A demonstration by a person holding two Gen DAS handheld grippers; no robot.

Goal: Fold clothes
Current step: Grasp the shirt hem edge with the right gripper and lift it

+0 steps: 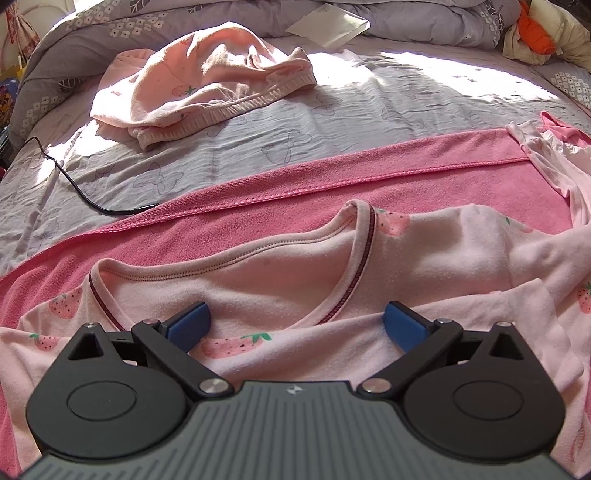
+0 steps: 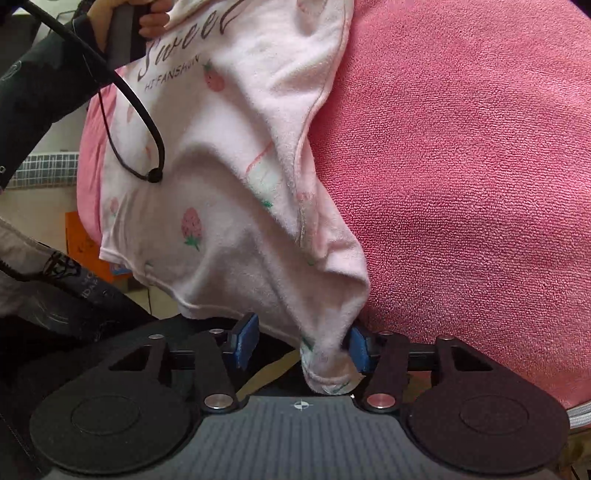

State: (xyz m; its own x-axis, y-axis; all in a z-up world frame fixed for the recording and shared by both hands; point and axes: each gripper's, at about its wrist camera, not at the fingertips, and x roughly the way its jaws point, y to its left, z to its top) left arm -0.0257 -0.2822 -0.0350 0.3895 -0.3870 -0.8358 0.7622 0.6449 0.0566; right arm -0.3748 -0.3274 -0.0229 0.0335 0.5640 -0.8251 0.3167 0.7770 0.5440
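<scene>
On the bed [image 1: 332, 118], across its near edge, a deep pink towel [image 1: 258, 184]; flat upon it, a pale pink strawberry-print top [image 1: 424, 251], neckline facing up, one sleeve folded in across the chest. Left gripper [image 1: 297, 317] low over the neckline, tilted steeply down, jaws spread wide to either side of the collar's dip, blue pads [image 1: 192, 321] clear of the cloth as far as can be seen, nothing pinched.

Right gripper [image 2: 301, 339] at the bed's edge, also pointing down, jaws parted; between them the bunched sleeve end [image 2: 328, 369], hanging loose, brushing the right-hand pad only, well off the other. Not gripped. Above it, the body of the top draped over the towel, lettering reading "Sweet" toward the upper left of the right wrist view. In that corner, a hand [image 2: 147, 14] around the other gripper's handle.

Farther back toward the bed's left side, a crumpled pink garment [image 1: 207, 81] with an elastic waistband, in sunlight. Just beside the towel's far hem, a black cable [image 1: 74, 184] trailing over the sheet. Along the far edge, a heaped grey duvet [image 1: 110, 33].
</scene>
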